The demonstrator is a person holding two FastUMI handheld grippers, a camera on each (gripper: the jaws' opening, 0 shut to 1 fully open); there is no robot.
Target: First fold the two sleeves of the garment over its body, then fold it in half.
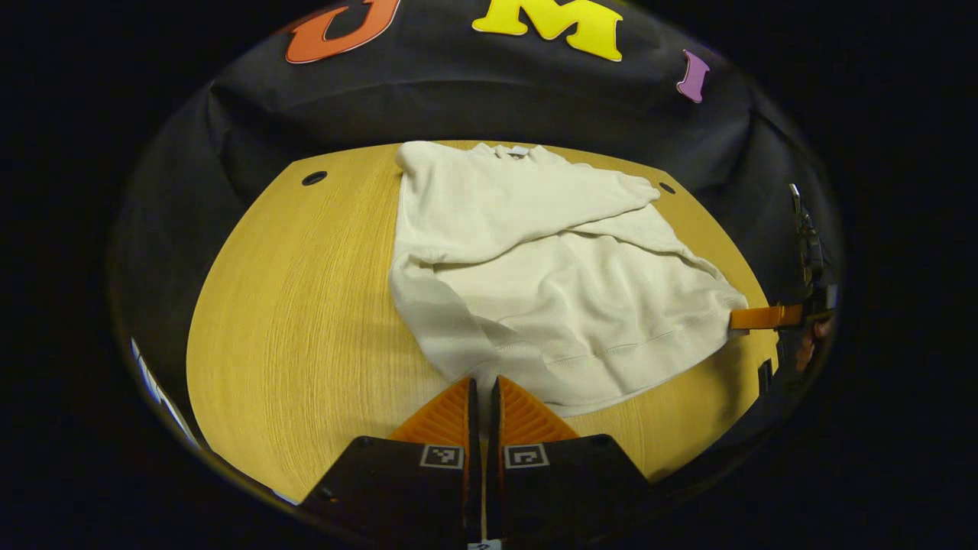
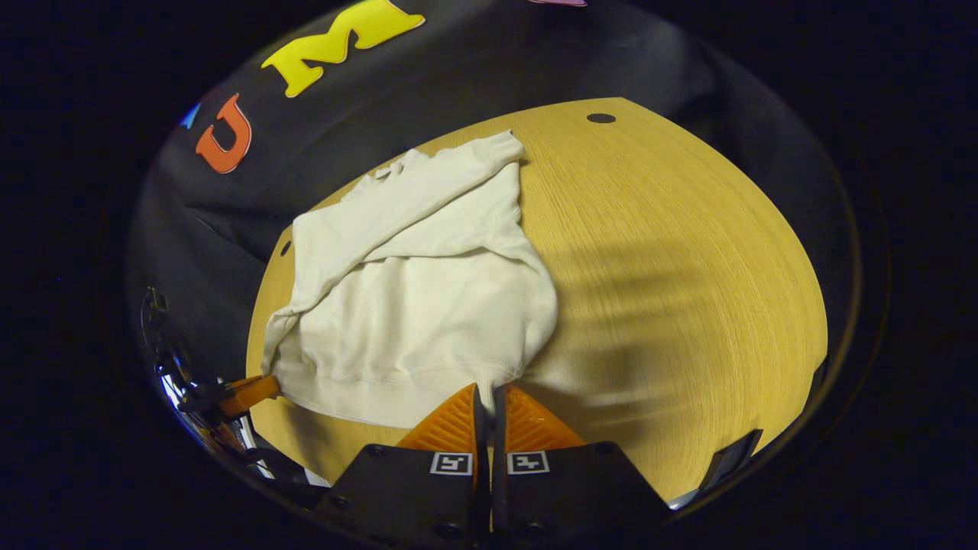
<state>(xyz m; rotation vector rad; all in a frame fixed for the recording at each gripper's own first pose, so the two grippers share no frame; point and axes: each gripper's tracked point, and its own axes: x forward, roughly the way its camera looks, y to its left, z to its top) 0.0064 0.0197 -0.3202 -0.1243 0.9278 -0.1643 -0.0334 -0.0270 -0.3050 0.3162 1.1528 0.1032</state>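
Left gripper (image 1: 482, 389) clenched on the hem corner of the cream sweatshirt (image 1: 550, 283), both fingers pinching the ribbed band with barely a slit between them. Same story in the right gripper view: right gripper (image 2: 489, 397) clamped tight on the other hem corner of the sweatshirt (image 2: 412, 298), cloth bunching up right at the tips.

Moving out from the jaws: hem stretched between the two grips, body lying flat on the wooden table (image 1: 306, 305), collar at the far edge toward the booth wall. Both sleeves already crossed over the chest, so sleeve step looks done and only the fold in half left, by the look of it.

Handling-wise, probably soft, floppy fleece, light enough to lift from two corners but zero stiffness, so expect sag in the middle of the hem if the grips drift together. Thick ribbing at the hem seems like the best place to hold, less likely to slip out than the thin body fabric. Not slippery, not fragile, mostly just drapey. Would guess keeping the hem taut while carrying it up toward the collar matters most, otherwise the crossed sleeves could get dragged or bunch underneath. Table grain might grip the underside a little too.
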